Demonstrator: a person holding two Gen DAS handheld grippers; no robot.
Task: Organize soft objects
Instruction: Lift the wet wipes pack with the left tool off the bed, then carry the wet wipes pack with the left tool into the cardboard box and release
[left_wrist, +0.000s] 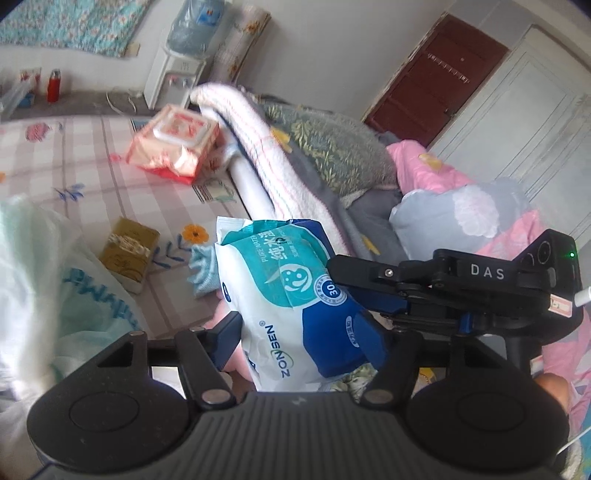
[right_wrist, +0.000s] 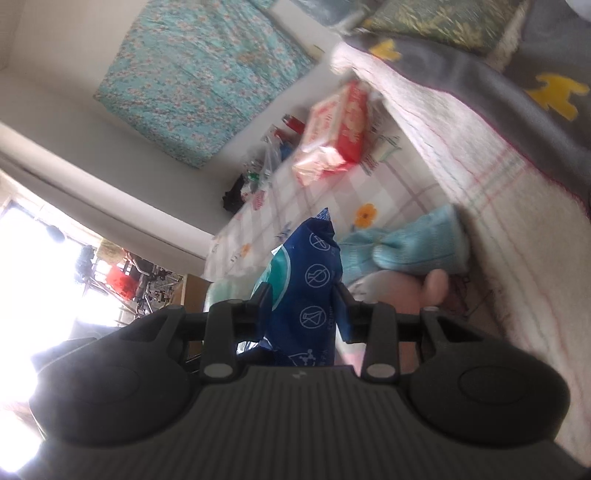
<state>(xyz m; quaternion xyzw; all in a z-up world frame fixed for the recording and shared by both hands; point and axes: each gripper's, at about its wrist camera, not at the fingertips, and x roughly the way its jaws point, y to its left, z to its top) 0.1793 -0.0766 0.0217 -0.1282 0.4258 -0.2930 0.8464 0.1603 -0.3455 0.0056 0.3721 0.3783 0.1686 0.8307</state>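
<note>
Your left gripper (left_wrist: 301, 334) sits at the bottom centre of the left wrist view, its jaws pinching the wet-wipes pack (left_wrist: 291, 295) (white, teal and blue, lettered ZONSEN) across its lower half. Your right gripper (left_wrist: 334, 271) enters that frame from the right edge, and its fingers bear on the pack's upper right side. In the right wrist view your right gripper (right_wrist: 303, 299) shows at bottom centre with its jaws closed on the blue end of the same pack (right_wrist: 310, 295), which stands up between the fingers. Both grippers thus hold one pack, raised above the bed.

Just beyond the pack, a light blue cloth (left_wrist: 201, 275) lies on the checked bedsheet (left_wrist: 85, 166), touching a pink soft object (right_wrist: 436, 284) at lower right of the right view (what it is cannot be told). At the left edge of the left view there is a pale green plastic bag (left_wrist: 55, 266), and near it a gold-brown tissue pack (left_wrist: 127, 249) rests on the sheet.

Farther off, at upper centre, a red and white wipes pack (left_wrist: 173, 142) lies beside a folded white blanket (left_wrist: 266, 147). Behind that, folded quilts (left_wrist: 332, 147) are stacked toward the right.

At the far wall stand a water dispenser (left_wrist: 173, 72) and a brown door (left_wrist: 439, 83).
</note>
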